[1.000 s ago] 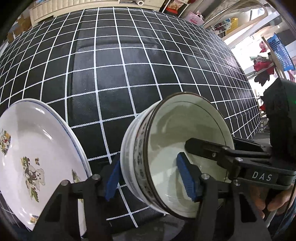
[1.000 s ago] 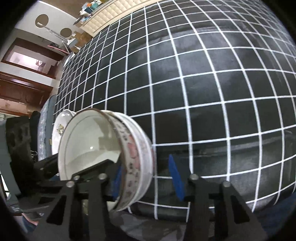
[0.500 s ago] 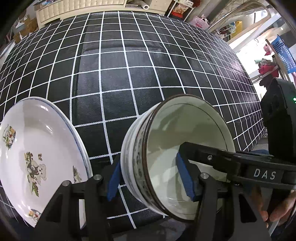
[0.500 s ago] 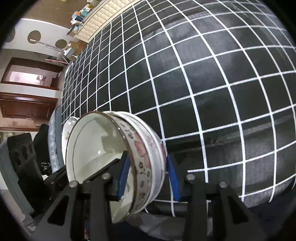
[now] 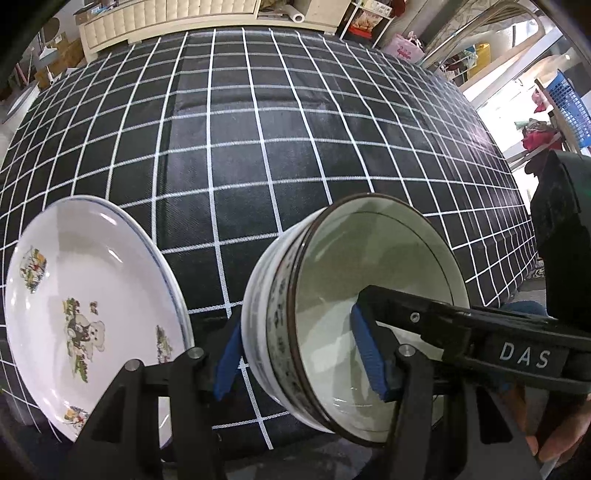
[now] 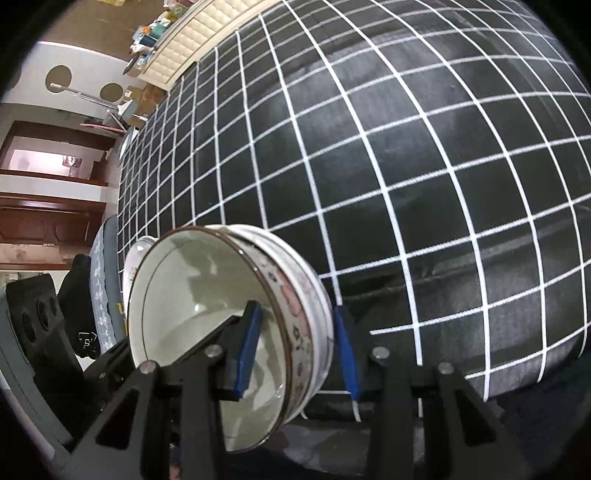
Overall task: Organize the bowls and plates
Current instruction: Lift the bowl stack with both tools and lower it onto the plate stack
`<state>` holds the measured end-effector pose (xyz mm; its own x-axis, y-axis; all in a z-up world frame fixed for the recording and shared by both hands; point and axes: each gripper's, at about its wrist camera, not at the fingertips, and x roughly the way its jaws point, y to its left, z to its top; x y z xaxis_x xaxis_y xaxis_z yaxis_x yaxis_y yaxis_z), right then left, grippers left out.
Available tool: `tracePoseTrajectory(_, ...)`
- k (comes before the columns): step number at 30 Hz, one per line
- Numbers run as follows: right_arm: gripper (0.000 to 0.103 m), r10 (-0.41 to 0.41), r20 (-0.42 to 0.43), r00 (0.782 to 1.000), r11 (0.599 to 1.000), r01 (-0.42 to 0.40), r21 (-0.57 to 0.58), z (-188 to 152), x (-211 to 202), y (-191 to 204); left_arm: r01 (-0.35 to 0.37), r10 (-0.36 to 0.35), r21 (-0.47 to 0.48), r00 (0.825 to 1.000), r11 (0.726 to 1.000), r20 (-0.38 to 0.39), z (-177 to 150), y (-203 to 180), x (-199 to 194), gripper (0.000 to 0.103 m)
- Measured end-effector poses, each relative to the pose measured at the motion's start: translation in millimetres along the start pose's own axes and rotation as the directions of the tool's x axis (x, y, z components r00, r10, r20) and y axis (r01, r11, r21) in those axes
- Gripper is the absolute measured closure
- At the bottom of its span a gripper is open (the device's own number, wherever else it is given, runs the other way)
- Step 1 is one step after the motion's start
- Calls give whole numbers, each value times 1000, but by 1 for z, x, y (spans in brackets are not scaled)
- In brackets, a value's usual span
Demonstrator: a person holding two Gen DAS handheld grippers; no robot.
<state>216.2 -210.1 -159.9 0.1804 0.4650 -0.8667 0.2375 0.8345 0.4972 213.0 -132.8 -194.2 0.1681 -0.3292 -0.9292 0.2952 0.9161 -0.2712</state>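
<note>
A stack of white bowls with a patterned band [image 5: 332, 295] is at the near table edge. My left gripper [image 5: 301, 354] stands around its rim wall, blue pads either side, a gap at the outer pad. My right gripper [image 6: 297, 350] is shut on the opposite rim of the bowls [image 6: 207, 314], one pad inside, one outside. The right gripper's black finger [image 5: 461, 325] crosses the bowl in the left wrist view. A white plate with a bear picture [image 5: 88, 314] lies left of the bowls; its edge [image 6: 138, 251] peeks behind them in the right wrist view.
The table [image 5: 258, 147] has a black cloth with a white grid. A cream cabinet [image 5: 166, 14] stands beyond the far edge. A chair [image 6: 99, 280] is beside the table on the left. Shelves and clutter [image 5: 554, 103] are at the right.
My right gripper has closed on the bowl rim; it was open a second ago. The bowls have tilted and lifted slightly. The left gripper has stayed around the other side.
</note>
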Motion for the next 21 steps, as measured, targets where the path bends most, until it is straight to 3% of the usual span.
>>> tracePoseTrajectory(8, 60, 8, 21, 1000, 997, -6, -82, 7, -11, 48, -5, 6, -18, 998, 1000, 65, 12, 10, -40, 48)
tracePoseTrajectory(21, 60, 4, -79, 997, 969, -24, -246, -1, 47, 142, -77, 99, -174, 988, 982, 122, -3, 104, -91, 48)
